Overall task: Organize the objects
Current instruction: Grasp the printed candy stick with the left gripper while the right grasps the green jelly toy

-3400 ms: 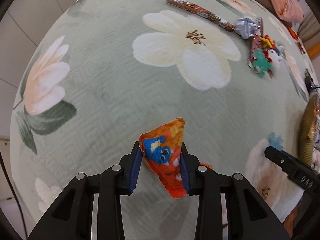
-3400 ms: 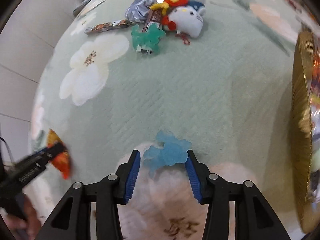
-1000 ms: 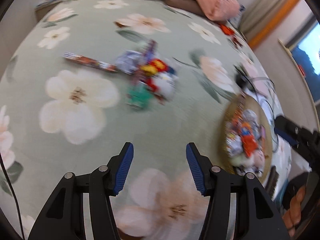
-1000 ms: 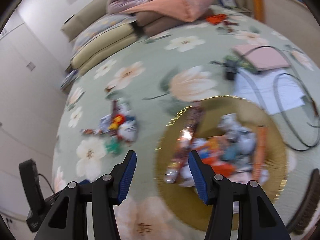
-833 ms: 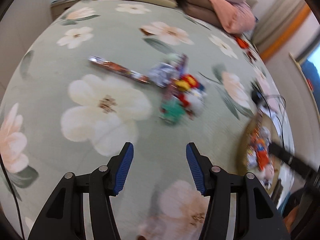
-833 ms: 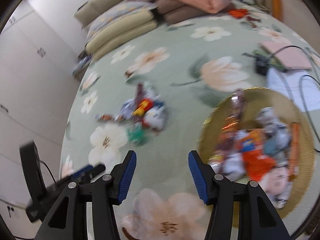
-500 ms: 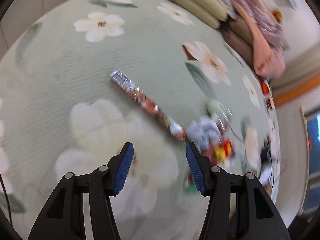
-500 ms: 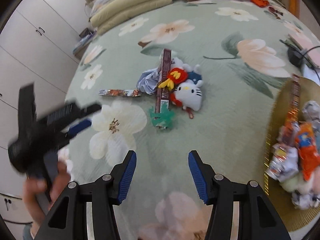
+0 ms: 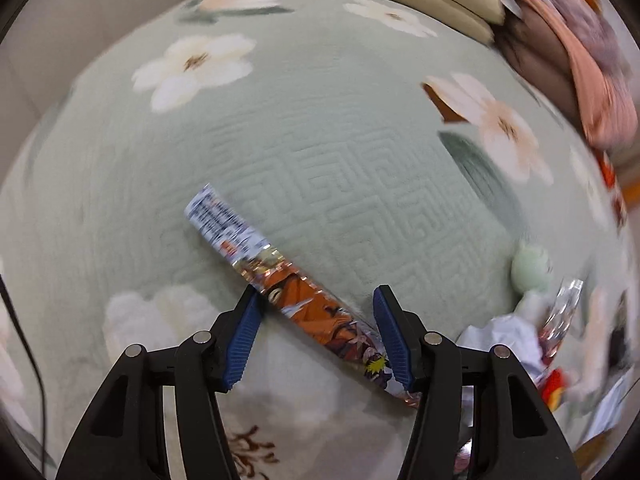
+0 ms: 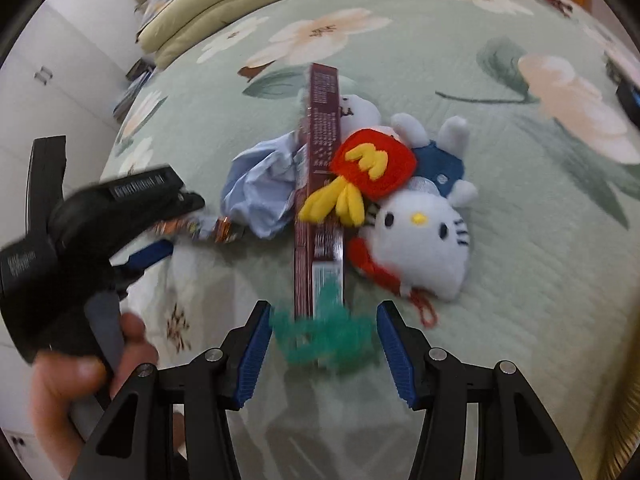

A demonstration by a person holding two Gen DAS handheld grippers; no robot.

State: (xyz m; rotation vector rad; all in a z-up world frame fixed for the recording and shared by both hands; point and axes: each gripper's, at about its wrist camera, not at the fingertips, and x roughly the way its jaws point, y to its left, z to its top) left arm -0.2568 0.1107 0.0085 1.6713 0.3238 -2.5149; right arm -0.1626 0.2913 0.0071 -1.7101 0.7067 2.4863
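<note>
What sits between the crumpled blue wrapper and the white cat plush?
In the right wrist view, a long maroon snack box lies between the crumpled blue wrapper and the white cat plush.

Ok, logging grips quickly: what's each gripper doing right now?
Left gripper: open, straddling the long snack packet.
Right gripper: open around the green toy, not gripping.

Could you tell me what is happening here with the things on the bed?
A person is tidying a flowered bedspread with hand-held tongs. The left tongs are open around a long orange snack packet, which lies slantwise between them, not yet gripped. The right tongs are open around a green toy at the near end of a dark red box.
</note>
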